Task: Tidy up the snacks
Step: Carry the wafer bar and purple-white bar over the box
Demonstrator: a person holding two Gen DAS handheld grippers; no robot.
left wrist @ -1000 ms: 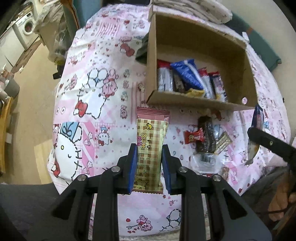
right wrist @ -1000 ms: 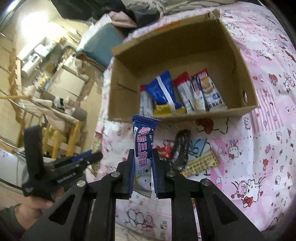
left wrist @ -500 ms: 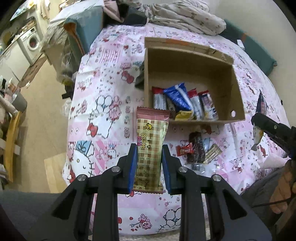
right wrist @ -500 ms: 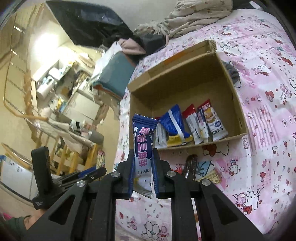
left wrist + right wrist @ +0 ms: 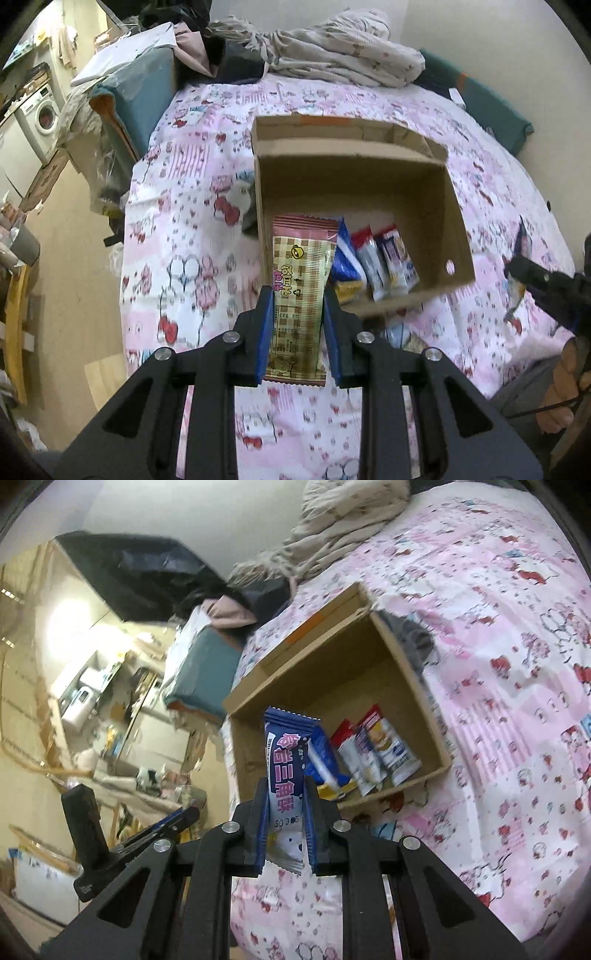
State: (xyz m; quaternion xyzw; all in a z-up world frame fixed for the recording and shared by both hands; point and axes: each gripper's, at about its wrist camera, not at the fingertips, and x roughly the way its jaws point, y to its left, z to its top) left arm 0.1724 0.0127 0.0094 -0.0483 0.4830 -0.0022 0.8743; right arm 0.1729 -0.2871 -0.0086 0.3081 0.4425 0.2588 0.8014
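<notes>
My left gripper (image 5: 297, 295) is shut on a tan checked snack packet with a pink top (image 5: 301, 280), held upright above the near left of the cardboard box (image 5: 428, 206). My right gripper (image 5: 285, 783) is shut on a dark blue snack packet (image 5: 287, 771), also held high over the box (image 5: 332, 686). Several snack packets (image 5: 384, 262) stand along the box's near wall, also in the right wrist view (image 5: 373, 753). The right gripper shows at the right edge of the left wrist view (image 5: 532, 277); the left gripper shows at the lower left of the right wrist view (image 5: 147, 834).
The box sits on a bed with a pink cartoon-print sheet (image 5: 177, 258). A rumpled blanket (image 5: 332, 48) lies at the bed's far end. A grey cloth (image 5: 413, 638) lies beside the box. Floor and furniture lie past the bed's left edge.
Both grippers have risen and pulled back with their packets; the box and bed look smaller and farther. The loose snacks in front of the box are now mostly hidden.
</notes>
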